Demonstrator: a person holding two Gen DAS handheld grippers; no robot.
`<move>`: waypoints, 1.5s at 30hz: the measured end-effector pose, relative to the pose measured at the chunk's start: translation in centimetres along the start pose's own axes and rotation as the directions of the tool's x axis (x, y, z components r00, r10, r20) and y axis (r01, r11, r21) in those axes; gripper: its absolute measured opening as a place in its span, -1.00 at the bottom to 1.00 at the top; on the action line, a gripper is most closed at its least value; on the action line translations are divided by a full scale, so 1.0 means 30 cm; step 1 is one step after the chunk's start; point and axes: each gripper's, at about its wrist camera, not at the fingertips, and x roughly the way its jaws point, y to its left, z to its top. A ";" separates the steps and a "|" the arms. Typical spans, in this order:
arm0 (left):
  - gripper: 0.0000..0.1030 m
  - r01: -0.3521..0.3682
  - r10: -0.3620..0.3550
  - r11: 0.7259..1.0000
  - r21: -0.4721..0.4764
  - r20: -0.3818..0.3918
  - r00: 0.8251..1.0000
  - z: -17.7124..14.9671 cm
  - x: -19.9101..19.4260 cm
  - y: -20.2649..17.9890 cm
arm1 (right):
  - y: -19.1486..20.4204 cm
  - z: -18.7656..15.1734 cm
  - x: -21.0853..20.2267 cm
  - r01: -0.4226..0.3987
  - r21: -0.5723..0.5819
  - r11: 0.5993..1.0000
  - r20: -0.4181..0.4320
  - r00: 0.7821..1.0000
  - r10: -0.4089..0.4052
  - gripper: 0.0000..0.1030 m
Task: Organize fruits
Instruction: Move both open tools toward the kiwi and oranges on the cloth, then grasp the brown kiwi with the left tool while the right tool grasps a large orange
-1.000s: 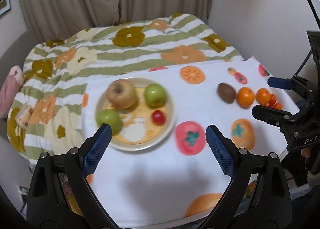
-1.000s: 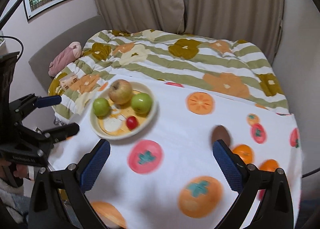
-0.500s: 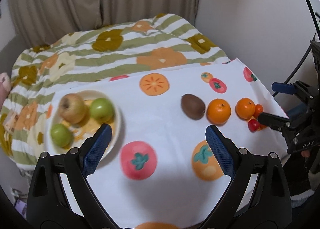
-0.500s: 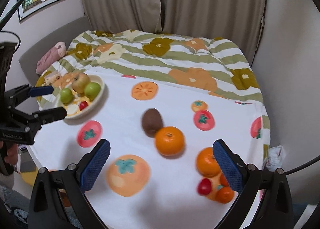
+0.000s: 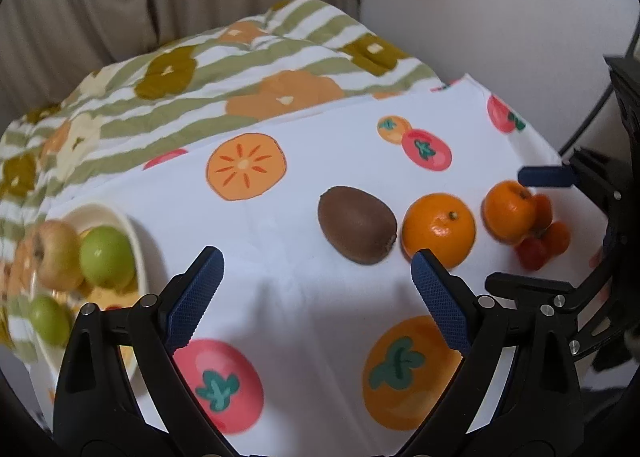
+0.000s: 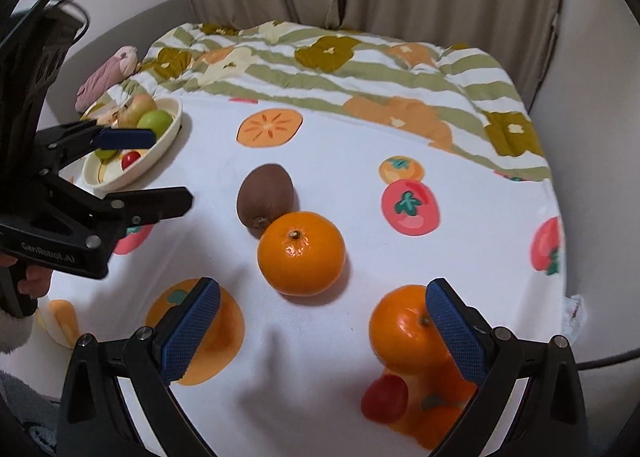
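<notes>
A brown kiwi (image 5: 357, 224) (image 6: 265, 199) lies mid-table, touching a large orange (image 5: 439, 230) (image 6: 301, 253). A second orange (image 5: 509, 210) (image 6: 404, 331) sits further right with small red and orange tomatoes (image 5: 532, 254) (image 6: 385, 397) against it. My left gripper (image 5: 316, 269) (image 6: 160, 169) is open just short of the kiwi and holds nothing. My right gripper (image 6: 323, 293) (image 5: 520, 229) is open, with the large orange ahead of its gap. Its right finger covers part of the second orange. A cream plate (image 5: 134, 233) (image 6: 170, 135) at the left holds apples (image 5: 106, 257) and a small red fruit.
The white tablecloth (image 6: 480, 217) carries printed fruit pictures that look like real ones. A flowered quilt (image 5: 240, 69) lies behind the table, with curtains beyond it. A wall stands close on the right, near the table's edge. A hand (image 6: 36, 281) holds the left gripper's handle.
Both grippers have swung right, away from the plate, and come closer to the kiwi and oranges. The plate has slid to the left edge of both views. Both stay open.
</notes>
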 end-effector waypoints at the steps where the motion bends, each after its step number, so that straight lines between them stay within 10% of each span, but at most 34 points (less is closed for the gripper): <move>1: 0.94 -0.004 0.004 1.000 0.015 -0.005 1.000 0.001 0.012 -0.003 | 0.000 0.000 0.016 -0.007 -0.009 1.000 -0.003 1.000 0.007 0.99; 24: 0.94 0.130 -0.118 0.969 0.211 -0.069 0.991 0.057 0.169 -0.038 | 0.002 0.026 0.178 -0.119 -0.083 0.989 -0.055 0.992 0.115 0.16; 45: 0.94 0.202 -0.186 0.925 0.321 -0.080 0.979 0.073 0.219 -0.079 | -0.023 0.016 0.152 -0.079 -0.088 0.993 -0.042 0.996 0.076 0.14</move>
